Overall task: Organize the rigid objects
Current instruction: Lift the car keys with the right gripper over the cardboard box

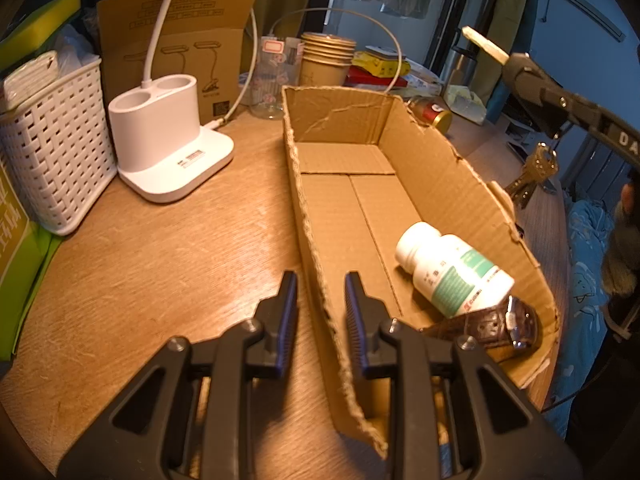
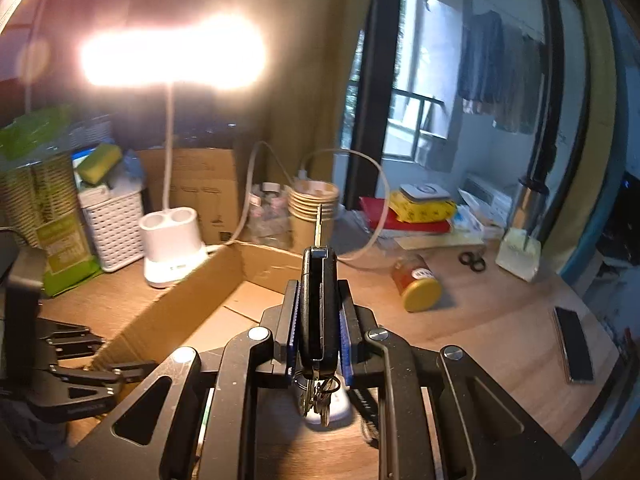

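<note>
Far left on the wooden desk (image 1: 168,248): white woven basket (image 1: 60,152), then white lamp base (image 1: 168,148) (lamp head glaring overhead in the right wrist view). Centre: left gripper (image 1: 320,320) clenched on the torn left wall of the open cardboard box (image 1: 440,176). Inside the box, near end: white pill bottle (image 1: 452,272) lying on its side, touching a brown-strapped watch (image 1: 500,324). Right: right gripper (image 2: 318,320) grasping a black flip key fob (image 2: 318,312), blade out, keys dangling, raised above the box's right wall. Beyond: paper cups (image 1: 326,60), yellow-capped jar (image 2: 416,284), phone (image 2: 574,344), curtains, window.
</note>
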`<act>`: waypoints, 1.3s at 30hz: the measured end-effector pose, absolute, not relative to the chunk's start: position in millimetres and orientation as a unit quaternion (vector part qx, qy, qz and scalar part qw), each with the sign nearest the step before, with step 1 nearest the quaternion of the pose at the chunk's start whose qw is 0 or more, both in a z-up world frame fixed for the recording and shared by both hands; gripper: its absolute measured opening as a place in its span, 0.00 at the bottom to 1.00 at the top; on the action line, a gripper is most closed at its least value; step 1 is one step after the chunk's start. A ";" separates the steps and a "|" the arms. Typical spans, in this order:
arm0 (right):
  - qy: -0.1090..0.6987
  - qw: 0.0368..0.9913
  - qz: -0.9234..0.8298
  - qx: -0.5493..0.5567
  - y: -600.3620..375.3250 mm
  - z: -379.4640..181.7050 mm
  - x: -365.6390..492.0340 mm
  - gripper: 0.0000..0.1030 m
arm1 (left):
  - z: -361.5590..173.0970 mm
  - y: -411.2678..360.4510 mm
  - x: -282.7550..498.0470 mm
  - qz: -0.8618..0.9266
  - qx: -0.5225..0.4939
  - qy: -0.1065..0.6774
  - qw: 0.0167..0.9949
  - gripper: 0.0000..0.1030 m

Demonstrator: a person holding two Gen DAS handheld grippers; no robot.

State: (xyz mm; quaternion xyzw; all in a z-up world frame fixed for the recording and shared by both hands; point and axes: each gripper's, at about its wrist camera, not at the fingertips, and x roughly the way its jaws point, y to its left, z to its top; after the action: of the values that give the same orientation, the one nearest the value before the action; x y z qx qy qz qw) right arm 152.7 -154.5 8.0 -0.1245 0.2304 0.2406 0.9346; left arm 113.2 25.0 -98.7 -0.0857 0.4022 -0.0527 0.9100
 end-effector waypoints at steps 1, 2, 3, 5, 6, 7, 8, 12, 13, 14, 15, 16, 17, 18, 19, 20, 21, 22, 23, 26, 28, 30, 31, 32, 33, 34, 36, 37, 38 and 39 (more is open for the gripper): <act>0.229 0.934 0.245 -0.126 -151.2 8.7 151.0 0.17 | -99.3 24.6 113.3 -0.053 -0.086 0.402 0.910 0.25; 0.228 0.932 0.249 -0.128 -148.5 9.1 149.4 0.17 | -99.5 24.4 113.3 -0.053 -0.085 0.402 0.910 0.25; 0.227 0.931 0.253 -0.129 -145.2 9.4 147.6 0.17 | -99.8 23.6 113.1 -0.053 -0.085 0.402 0.910 0.25; 0.226 0.929 0.261 -0.132 -139.3 10.2 144.2 0.17 | -99.8 23.6 113.1 -0.053 -0.085 0.402 0.910 0.25; 0.225 0.928 0.266 -0.132 -136.6 10.3 142.8 0.17 | -100.1 22.9 113.2 -0.053 -0.085 0.402 0.910 0.25; 0.224 0.927 0.270 -0.133 -132.8 9.8 141.2 0.17 | -100.2 22.9 113.2 -0.053 -0.085 0.402 0.910 0.25; 0.224 0.926 0.274 -0.135 -129.8 9.4 140.1 0.17 | -100.1 22.7 113.1 -0.053 -0.085 0.402 0.910 0.25; 0.222 0.919 0.292 -0.143 -113.5 8.1 132.7 0.17 | -100.3 22.2 113.1 -0.053 -0.085 0.402 0.910 0.25; 0.222 0.918 0.295 -0.144 -110.8 7.8 131.6 0.17 | -100.4 22.1 113.1 -0.053 -0.085 0.402 0.910 0.25; 0.222 0.917 0.298 -0.144 -108.6 7.5 130.7 0.17 | -100.3 22.1 113.2 -0.053 -0.085 0.402 0.910 0.25; 0.222 0.916 0.301 -0.144 -106.6 7.2 129.8 0.17 | -100.3 22.2 113.2 -0.054 -0.085 0.402 0.910 0.25; 0.223 0.915 0.303 -0.145 -104.3 6.8 128.7 0.17 | -100.4 22.2 113.2 -0.054 -0.085 0.402 0.910 0.25; 0.223 0.914 0.306 -0.146 -102.7 6.1 128.1 0.17 | -100.4 22.2 113.2 -0.054 -0.085 0.402 0.910 0.25; 0.224 0.913 0.308 -0.147 -100.6 5.7 127.2 0.17 | -100.3 22.2 113.1 -0.054 -0.085 0.402 0.910 0.25; 0.224 0.912 0.312 -0.148 -98.0 5.2 125.7 0.17 | -100.3 22.1 113.1 -0.054 -0.085 0.402 0.910 0.25; 0.225 0.910 0.314 -0.148 -96.2 5.0 125.0 0.17 | -100.3 22.2 113.2 -0.054 -0.085 0.402 0.910 0.25; 0.225 0.909 0.317 -0.150 -94.0 4.4 124.1 0.17 | -100.3 22.2 113.2 -0.054 -0.085 0.402 0.910 0.25; 0.225 0.908 0.320 -0.151 -91.3 3.3 122.9 0.17 | -100.4 22.2 113.2 -0.054 -0.085 0.402 0.910 0.25; 0.226 0.907 0.322 -0.151 -89.7 2.6 122.4 0.17 | -100.3 22.1 113.2 -0.054 -0.085 0.402 0.910 0.25; 0.230 0.903 0.329 -0.153 -83.6 -0.3 122.3 0.17 | -100.3 22.1 113.1 -0.054 -0.085 0.402 0.910 0.25; 0.234 0.900 0.334 -0.156 -79.2 -3.5 121.8 0.17 | -100.4 22.1 113.2 -0.054 -0.085 0.402 0.910 0.25; 0.239 0.896 0.338 -0.160 -74.1 -7.5 121.7 0.17 | -100.3 22.2 113.1 -0.053 -0.085 0.402 0.910 0.25; 0.241 0.895 0.340 -0.162 -71.7 -9.1 121.5 0.17 | -100.7 21.7 113.2 -0.054 -0.085 0.402 0.910 0.25; 0.243 0.893 0.342 -0.163 -69.7 -10.9 121.7 0.17 | -100.4 22.0 113.1 -0.054 -0.085 0.402 0.910 0.25; 0.245 0.891 0.344 -0.165 -67.3 -12.9 121.7 0.17 | -100.3 22.2 113.1 -0.054 -0.085 0.402 0.910 0.25; 0.247 0.890 0.345 -0.166 -65.9 -14.6 122.2 0.17 | -100.3 22.1 113.1 -0.054 -0.085 0.402 0.910 0.25; 0.251 0.888 0.346 -0.168 -63.6 -18.0 123.3 0.17 | -100.7 21.9 113.2 -0.053 -0.085 0.402 0.910 0.25; 0.253 0.887 0.346 -0.168 -62.7 -20.1 124.7 0.17 | -100.4 22.1 113.1 -0.053 -0.086 0.402 0.910 0.25; 0.256 0.887 0.346 -0.169 -62.2 -22.3 126.0 0.17 | -100.3 22.1 113.1 -0.054 -0.085 0.402 0.910 0.25; 0.260 0.886 0.344 -0.169 -62.3 -24.8 127.9 0.17 | -100.3 22.2 113.1 -0.053 -0.085 0.402 0.910 0.25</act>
State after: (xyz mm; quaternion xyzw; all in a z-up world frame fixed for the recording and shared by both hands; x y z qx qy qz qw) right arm 127.9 -62.3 -24.8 -0.1689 0.2604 0.3442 0.8861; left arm 113.1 22.2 -100.3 -0.0852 0.4019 -0.0535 0.9101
